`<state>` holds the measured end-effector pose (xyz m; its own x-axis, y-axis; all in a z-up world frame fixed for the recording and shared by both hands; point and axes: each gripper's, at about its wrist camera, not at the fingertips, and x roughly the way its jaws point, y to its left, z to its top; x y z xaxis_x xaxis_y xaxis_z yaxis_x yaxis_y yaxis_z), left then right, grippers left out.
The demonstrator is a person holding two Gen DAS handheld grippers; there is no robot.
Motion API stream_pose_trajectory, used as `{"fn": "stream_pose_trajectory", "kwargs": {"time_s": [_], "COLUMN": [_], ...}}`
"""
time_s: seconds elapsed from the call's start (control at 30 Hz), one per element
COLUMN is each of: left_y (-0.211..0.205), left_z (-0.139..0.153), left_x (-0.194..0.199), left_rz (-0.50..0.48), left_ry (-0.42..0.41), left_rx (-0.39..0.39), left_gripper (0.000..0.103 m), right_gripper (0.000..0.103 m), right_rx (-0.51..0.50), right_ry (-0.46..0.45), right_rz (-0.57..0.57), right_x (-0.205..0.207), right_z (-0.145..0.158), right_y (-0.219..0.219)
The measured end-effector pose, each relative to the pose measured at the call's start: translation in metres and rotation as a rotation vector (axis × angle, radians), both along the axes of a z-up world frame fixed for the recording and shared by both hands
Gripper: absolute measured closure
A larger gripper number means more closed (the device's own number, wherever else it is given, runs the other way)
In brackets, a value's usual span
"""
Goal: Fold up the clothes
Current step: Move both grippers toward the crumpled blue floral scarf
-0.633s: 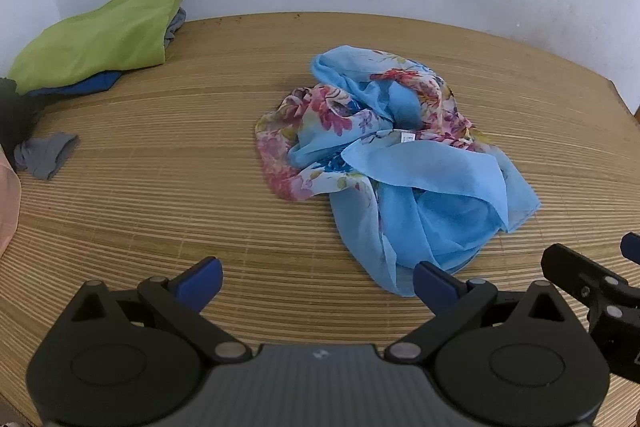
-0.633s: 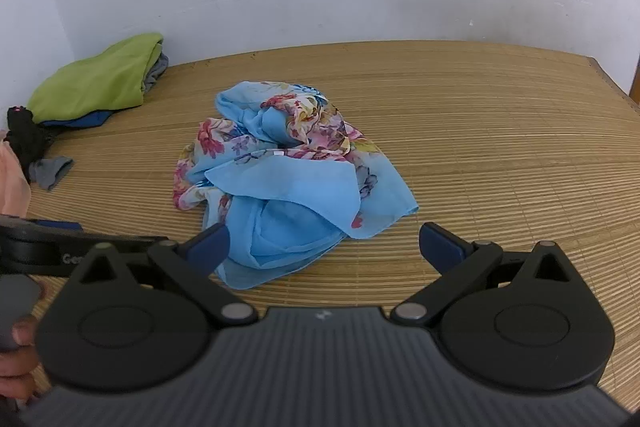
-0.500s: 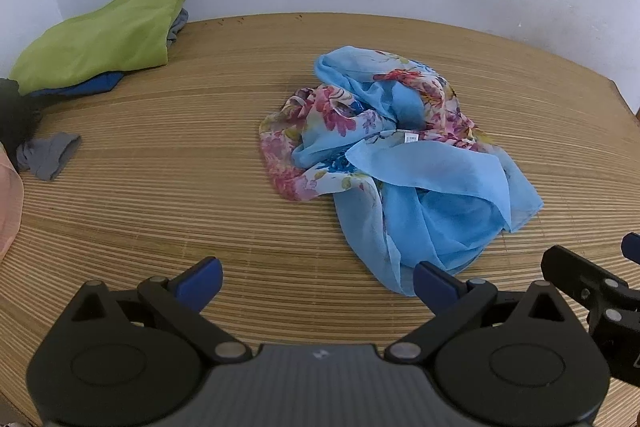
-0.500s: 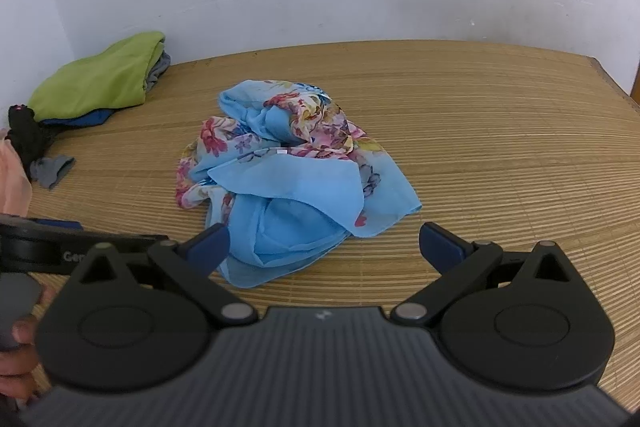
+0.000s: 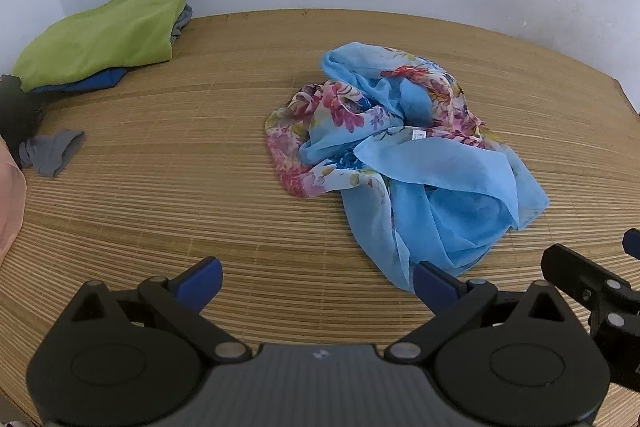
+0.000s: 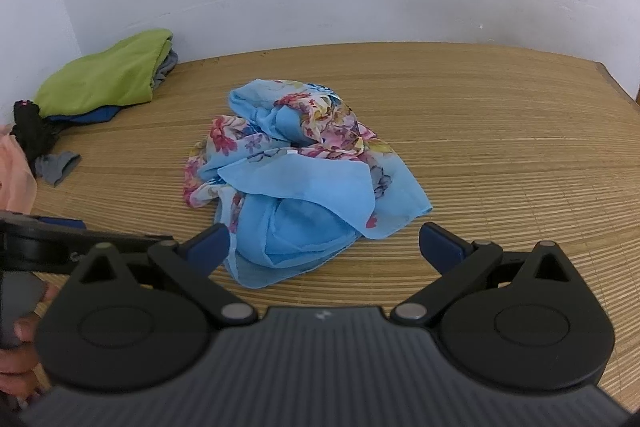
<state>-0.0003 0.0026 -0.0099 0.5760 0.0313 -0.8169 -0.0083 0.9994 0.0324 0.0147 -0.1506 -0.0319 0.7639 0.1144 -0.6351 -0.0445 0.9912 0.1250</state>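
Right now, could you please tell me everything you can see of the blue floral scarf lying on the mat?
The blue floral scarf is thin, sheer-looking fabric, plain sky blue in part and printed with pink, red and yellow flowers elsewhere. It lies crumpled in a loose heap, unfolded, near the middle of the woven bamboo mat, with a small white tag showing on top. Nothing but the mat touches it; both open grippers sit short of its near edge.

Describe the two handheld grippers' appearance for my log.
Both the left gripper and right gripper look alike: ribbed dark-grey body with a small white logo, black round-hubbed linkage arms, silver pivot pins, blue-padded fingers. No cables visible.
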Motion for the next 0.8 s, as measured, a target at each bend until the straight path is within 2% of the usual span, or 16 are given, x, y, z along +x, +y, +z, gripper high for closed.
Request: {"fn": "stream_pose_trajectory", "kwargs": {"time_s": [0.27,0.5,0.63,0.8], "left_y": [0.007,0.021,0.034,0.041], "left_z": [-0.003,-0.018,-0.024,-0.031], "left_x": [0.007,0.015,0.026,0.049], "left_rz": [0.046,0.133,0.153,0.110], "left_ry": [0.007,0.041,0.065,0.095], "left_rx": [-0.035,0.031,0.059,0.025], "left_gripper": [0.000,0.000,0.000,0.000], "right_gripper": [0.000,0.000,0.003,0.003], "right_rx": [-0.007,-0.045,-0.034,-0.072], "right_ry": [-0.019,-0.085,-0.053,-0.013], "right_rz": [0.056,0.206,0.252,0.208], "right_x": [0.007,0.028,0.059,0.088], "right_z": [-0.004,-0.017,-0.032,-0.042], "right_y": [0.002,0.003,0.008,0.022]}}
